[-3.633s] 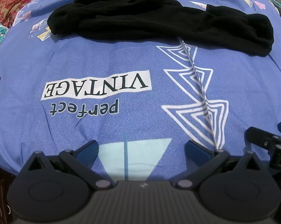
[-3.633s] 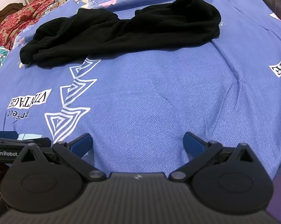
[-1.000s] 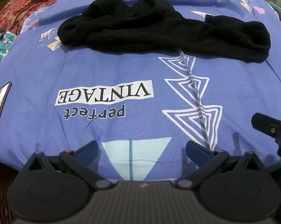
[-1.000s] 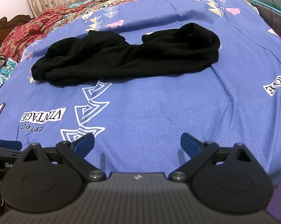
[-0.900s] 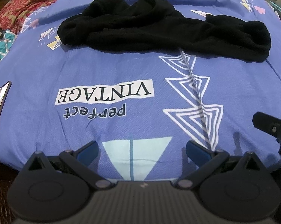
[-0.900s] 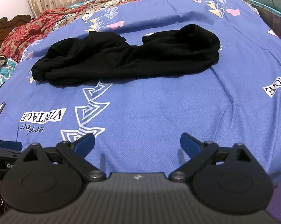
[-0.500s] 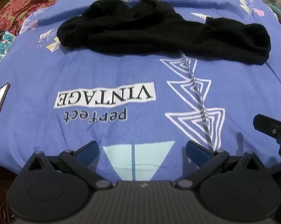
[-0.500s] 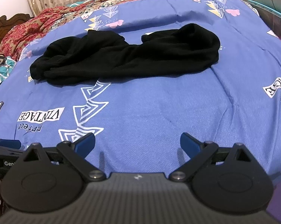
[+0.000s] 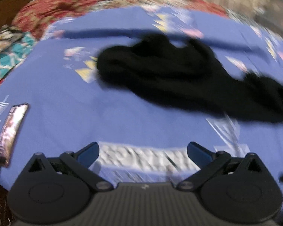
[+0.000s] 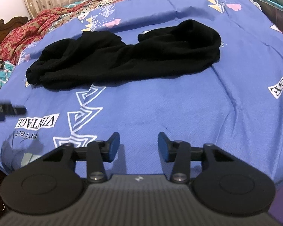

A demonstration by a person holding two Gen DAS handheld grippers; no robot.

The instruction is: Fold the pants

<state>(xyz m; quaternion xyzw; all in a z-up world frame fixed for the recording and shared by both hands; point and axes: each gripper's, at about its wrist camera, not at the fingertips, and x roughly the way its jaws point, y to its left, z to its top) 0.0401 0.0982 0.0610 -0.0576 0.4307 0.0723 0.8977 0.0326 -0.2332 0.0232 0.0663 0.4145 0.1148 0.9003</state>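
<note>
1. The right gripper (image 10: 139, 146) has just been narrowing its blue-padded jaws; they stand partly apart with only bedsheet showing between them, nothing held.
2. The left gripper (image 9: 143, 151) has its jaws spread wide and empty; this view is smeared, so detail is doubtful.
3. Ahead of both lies the blue printed cotton bedsheet (image 10: 179, 113), bare.
4. Beyond it, well apart from either pair of jaws, the crumpled black fabric pants (image 10: 126, 58) lie with their long axis crosswise. Neither hand looks clearly nearer.
</note>
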